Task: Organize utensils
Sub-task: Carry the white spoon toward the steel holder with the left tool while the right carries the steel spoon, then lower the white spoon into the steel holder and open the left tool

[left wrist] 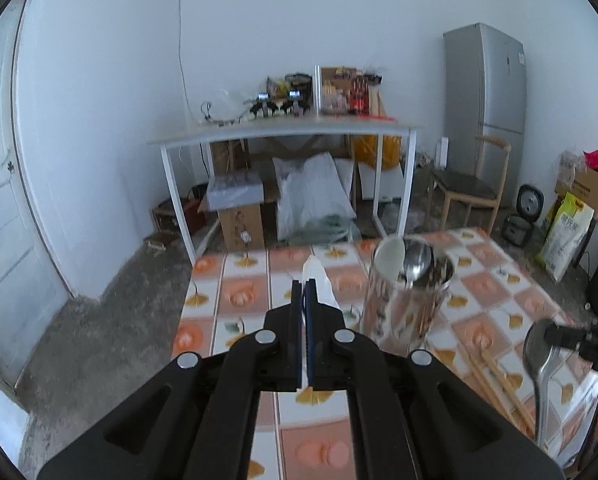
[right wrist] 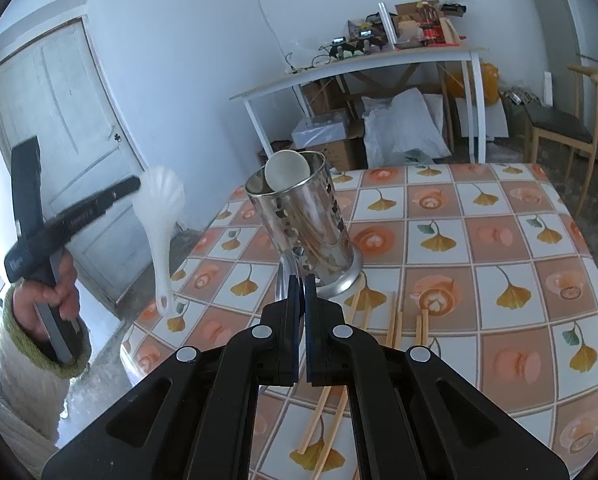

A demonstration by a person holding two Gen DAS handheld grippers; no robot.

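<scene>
Two clamped grippers, each holding a spoon

Left wrist view: left gripper clamps a white spoon; the steel holder stands right of its fingers.
Right wrist view: right gripper pinches a metal spoon; holder just beyond, chopsticks lying right of the fingers.

The room has pale white walls and a rough grey concrete floor. A white panelled door stands at the left. A white-legged side table against the far wall carries clutter, with cardboard boxes and white sacks beneath. A silver refrigerator fills the corner, a wooden chair before it. Daylight is soft.
</scene>
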